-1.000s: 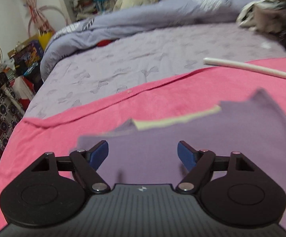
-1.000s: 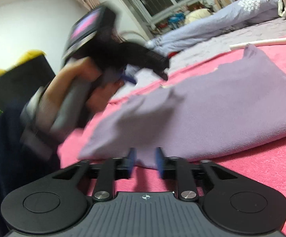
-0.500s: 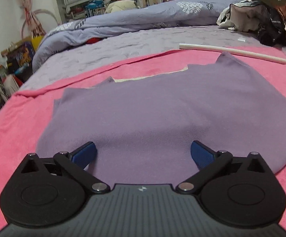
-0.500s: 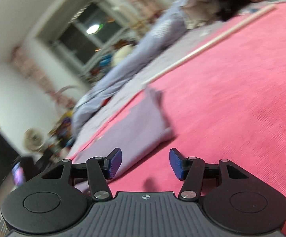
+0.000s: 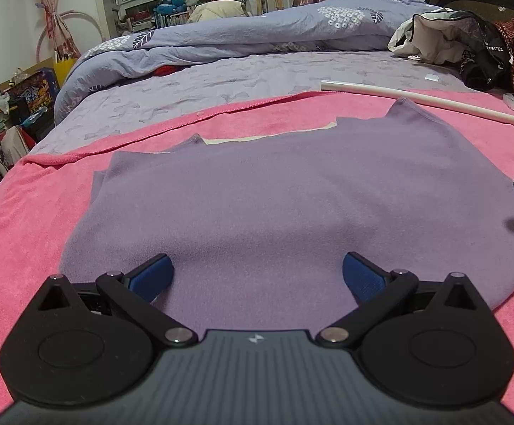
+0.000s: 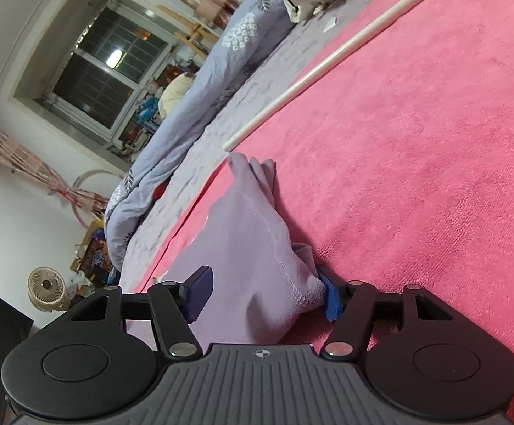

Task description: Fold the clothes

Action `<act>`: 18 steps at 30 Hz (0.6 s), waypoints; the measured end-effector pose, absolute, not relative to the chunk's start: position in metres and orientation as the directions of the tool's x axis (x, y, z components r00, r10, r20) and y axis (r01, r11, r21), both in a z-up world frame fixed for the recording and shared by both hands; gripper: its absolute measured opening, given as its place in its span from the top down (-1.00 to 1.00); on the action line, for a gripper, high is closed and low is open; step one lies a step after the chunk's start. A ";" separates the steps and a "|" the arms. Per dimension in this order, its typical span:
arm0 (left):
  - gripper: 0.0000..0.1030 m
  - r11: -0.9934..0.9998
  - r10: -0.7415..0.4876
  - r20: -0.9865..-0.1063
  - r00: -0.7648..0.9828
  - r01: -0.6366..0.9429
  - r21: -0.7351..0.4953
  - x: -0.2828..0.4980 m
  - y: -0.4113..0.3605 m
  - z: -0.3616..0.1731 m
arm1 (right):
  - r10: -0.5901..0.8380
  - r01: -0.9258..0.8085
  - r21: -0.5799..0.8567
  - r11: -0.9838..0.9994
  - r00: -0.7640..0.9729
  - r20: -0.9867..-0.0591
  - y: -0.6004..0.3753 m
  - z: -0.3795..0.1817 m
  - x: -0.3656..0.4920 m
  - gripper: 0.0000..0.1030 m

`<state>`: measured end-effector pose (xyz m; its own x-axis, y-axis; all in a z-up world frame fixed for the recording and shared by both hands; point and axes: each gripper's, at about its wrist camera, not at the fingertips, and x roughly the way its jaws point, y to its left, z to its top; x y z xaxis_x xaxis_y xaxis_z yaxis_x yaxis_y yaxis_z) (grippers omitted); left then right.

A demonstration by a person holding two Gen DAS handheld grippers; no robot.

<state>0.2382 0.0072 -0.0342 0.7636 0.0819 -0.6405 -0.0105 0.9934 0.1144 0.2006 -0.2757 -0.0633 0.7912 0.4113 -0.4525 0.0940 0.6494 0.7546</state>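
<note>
Right gripper [image 6: 262,292]: fingers spread, straddling the near right corner of the lilac garment [image 6: 257,248], one blue pad above the cloth, the other at its edge against the pink blanket [image 6: 416,177]; not clenched. Left gripper [image 5: 257,276]: fingers released wide, hovering over the garment's near hem, gripping nothing. Garment [image 5: 292,205]: laid flat on the blanket, long axis running left to right across both grippers, far edge with a cream strip [image 5: 271,137] showing. Beyond: white rod [image 5: 416,99], then bed sheet [image 5: 204,88]. Right gripper nearer to a grip.
</note>
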 end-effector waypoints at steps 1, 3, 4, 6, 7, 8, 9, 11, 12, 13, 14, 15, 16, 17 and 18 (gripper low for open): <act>-1.00 0.994 0.080 -0.641 0.763 -0.010 0.112 0.238 0.008 -0.034 | 0.410 0.091 0.753 0.652 0.793 -0.451 -0.276 -0.063 0.200 -0.15; -1.00 0.994 0.079 -0.642 0.763 -0.011 0.110 0.239 0.008 -0.034 | 0.407 0.086 0.749 0.657 0.796 -0.449 -0.276 -0.063 0.198 -0.10; -1.00 0.994 0.078 -0.642 0.763 -0.011 0.108 0.239 0.008 -0.034 | 0.404 0.088 0.749 0.657 0.797 -0.448 -0.276 -0.063 0.197 -0.07; -1.00 0.994 0.076 -0.642 0.763 -0.011 0.106 0.240 0.008 -0.035 | 0.399 0.105 0.758 0.643 0.799 -0.449 -0.278 -0.064 0.194 0.08; -1.00 0.995 0.075 -0.643 0.763 -0.011 0.104 0.240 0.008 -0.035 | 0.402 0.105 0.765 0.635 0.801 -0.444 -0.279 -0.065 0.192 0.11; -1.00 0.995 0.074 -0.643 0.762 -0.010 0.102 0.240 0.008 -0.035 | 0.409 0.098 0.771 0.629 0.802 -0.435 -0.278 -0.066 0.189 0.14; -1.00 0.995 0.073 -0.643 0.762 -0.010 0.101 0.240 0.008 -0.035 | 0.408 0.093 0.770 0.631 0.804 -0.432 -0.278 -0.067 0.188 0.19; -1.00 0.995 0.072 -0.642 0.763 -0.010 0.099 0.240 0.008 -0.035 | 0.393 0.108 0.763 0.637 0.806 -0.442 -0.276 -0.069 0.193 0.32; -1.00 0.995 0.071 -0.642 0.763 -0.010 0.098 0.240 0.009 -0.035 | 0.387 0.120 0.765 0.633 0.806 -0.447 -0.276 -0.070 0.196 0.46; -1.00 0.995 0.070 -0.642 0.763 -0.010 0.096 0.240 0.009 -0.035 | 0.384 0.134 0.772 0.621 0.807 -0.449 -0.277 -0.072 0.199 0.53; -1.00 0.995 0.069 -0.642 0.763 -0.010 0.095 0.240 0.009 -0.035 | 0.386 0.152 0.789 0.595 0.807 -0.447 -0.280 -0.075 0.201 0.66; -1.00 0.995 0.069 -0.642 0.764 -0.010 0.095 0.239 0.009 -0.035 | 0.388 0.162 0.802 0.575 0.809 -0.442 -0.282 -0.078 0.202 0.70; -1.00 0.995 0.069 -0.642 0.764 -0.011 0.095 0.239 0.009 -0.035 | 0.391 0.156 0.808 0.569 0.813 -0.432 -0.283 -0.079 0.202 0.70; -1.00 0.996 0.068 -0.640 0.765 -0.011 0.093 0.239 0.009 -0.035 | 0.390 0.151 0.808 0.569 0.816 -0.427 -0.282 -0.080 0.202 0.72; -1.00 0.996 0.065 -0.639 0.766 -0.010 0.089 0.238 0.010 -0.034 | 0.385 0.146 0.801 0.581 0.818 -0.428 -0.281 -0.080 0.202 0.71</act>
<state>0.2377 0.0105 -0.0336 0.7664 0.0653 -0.6390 -0.0104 0.9959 0.0893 0.2022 -0.2807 -0.0798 0.8176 0.3848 -0.4283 0.1461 0.5810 0.8007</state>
